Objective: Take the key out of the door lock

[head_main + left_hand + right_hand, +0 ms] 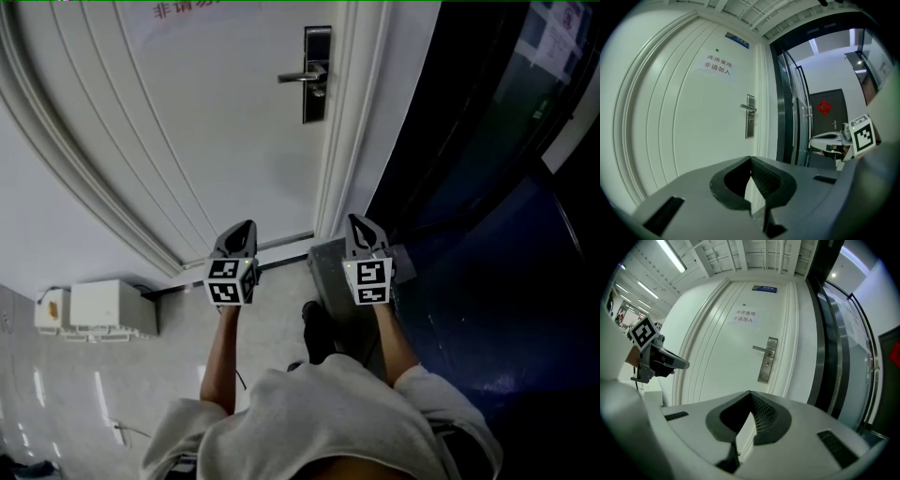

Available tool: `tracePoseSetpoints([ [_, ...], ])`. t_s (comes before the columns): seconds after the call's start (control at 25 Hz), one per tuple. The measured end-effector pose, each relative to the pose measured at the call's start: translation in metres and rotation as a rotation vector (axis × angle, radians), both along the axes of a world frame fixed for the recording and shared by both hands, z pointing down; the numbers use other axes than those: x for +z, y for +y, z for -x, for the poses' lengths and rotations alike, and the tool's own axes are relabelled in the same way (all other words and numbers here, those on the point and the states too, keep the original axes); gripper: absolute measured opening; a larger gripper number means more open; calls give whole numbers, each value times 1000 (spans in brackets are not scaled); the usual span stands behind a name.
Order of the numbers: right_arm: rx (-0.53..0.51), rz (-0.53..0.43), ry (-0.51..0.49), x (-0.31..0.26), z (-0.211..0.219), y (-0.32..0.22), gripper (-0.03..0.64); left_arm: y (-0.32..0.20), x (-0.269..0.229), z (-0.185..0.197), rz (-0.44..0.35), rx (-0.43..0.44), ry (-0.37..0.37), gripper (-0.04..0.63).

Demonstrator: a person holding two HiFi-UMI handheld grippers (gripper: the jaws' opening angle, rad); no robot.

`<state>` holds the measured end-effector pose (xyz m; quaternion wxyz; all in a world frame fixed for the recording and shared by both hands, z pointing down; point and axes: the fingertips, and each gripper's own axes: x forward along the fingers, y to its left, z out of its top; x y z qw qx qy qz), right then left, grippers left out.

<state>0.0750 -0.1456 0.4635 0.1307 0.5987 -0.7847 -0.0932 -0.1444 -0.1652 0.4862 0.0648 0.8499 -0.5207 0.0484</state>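
Observation:
The white door (216, 122) stands closed ahead, with a dark metal lock plate (316, 73) and a lever handle (300, 77) at its right edge. A small bit (322, 91) shows under the handle, too small to tell as the key. Both grippers are held low and well short of the lock. My left gripper (246, 226) is shut and empty, its tips meeting (750, 158) below the lock plate (750, 123). My right gripper (357, 219) is shut and empty too, tips together (750, 393), with the lock plate (767, 366) above them.
A dark glass wall (469, 112) runs along the right of the door frame. Two white boxes (111, 307) sit on the floor at the left. A grey block (330, 272) stands at the door's foot. A paper sign (744, 317) hangs on the door.

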Motion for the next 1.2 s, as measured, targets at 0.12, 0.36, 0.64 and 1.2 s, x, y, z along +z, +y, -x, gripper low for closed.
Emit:
tracePoseSetpoints([
  [0.12, -11, 3, -4, 6, -1, -24, 23, -21, 9, -5, 11, -4, -5, 18],
  [0.36, -38, 10, -29, 11, -11, -97, 23, -89, 7, -7, 8, -48, -13, 18],
  [0.64, -88, -2, -42, -8, -17, -189, 23, -173, -14, -21, -4, -85, -22, 18],
  [1.2, -199, -49, -44, -37, -17, -323, 23, -295, -43, -39, -41, -159, -27, 18],
])
